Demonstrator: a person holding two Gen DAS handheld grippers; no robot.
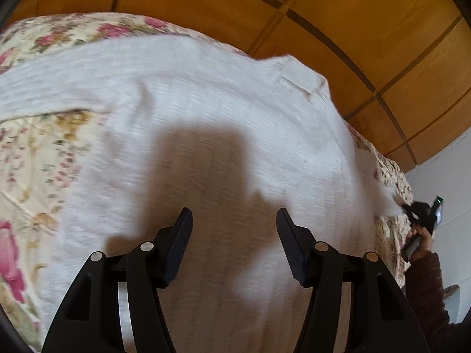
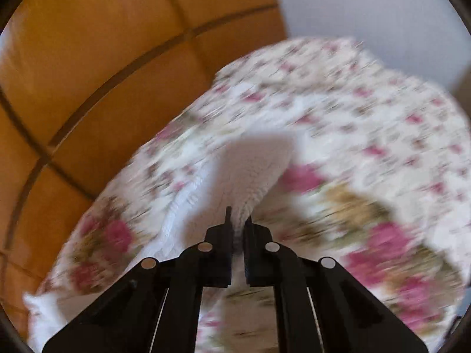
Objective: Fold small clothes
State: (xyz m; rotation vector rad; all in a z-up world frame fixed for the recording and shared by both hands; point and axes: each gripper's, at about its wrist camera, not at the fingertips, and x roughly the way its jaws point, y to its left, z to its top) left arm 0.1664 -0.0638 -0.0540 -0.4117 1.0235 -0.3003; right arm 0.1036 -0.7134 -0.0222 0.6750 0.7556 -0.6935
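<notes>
The white knitted garment point(image 1: 206, 123) lies spread on the floral bedspread point(image 1: 35, 153), one edge pinched between the right gripper point(image 2: 238, 229) jaws at 3 o'clock in the left view, while the left gripper point(image 1: 234, 220) hangs spread above its middle; judged mid-fold, the lifted edge next needs carrying across.

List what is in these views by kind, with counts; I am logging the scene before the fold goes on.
White knit garment: 1
Floral bedspread: 1
Grippers: 2, the left gripper open above the garment, the right gripper shut on a part of it
Total: 4
</notes>
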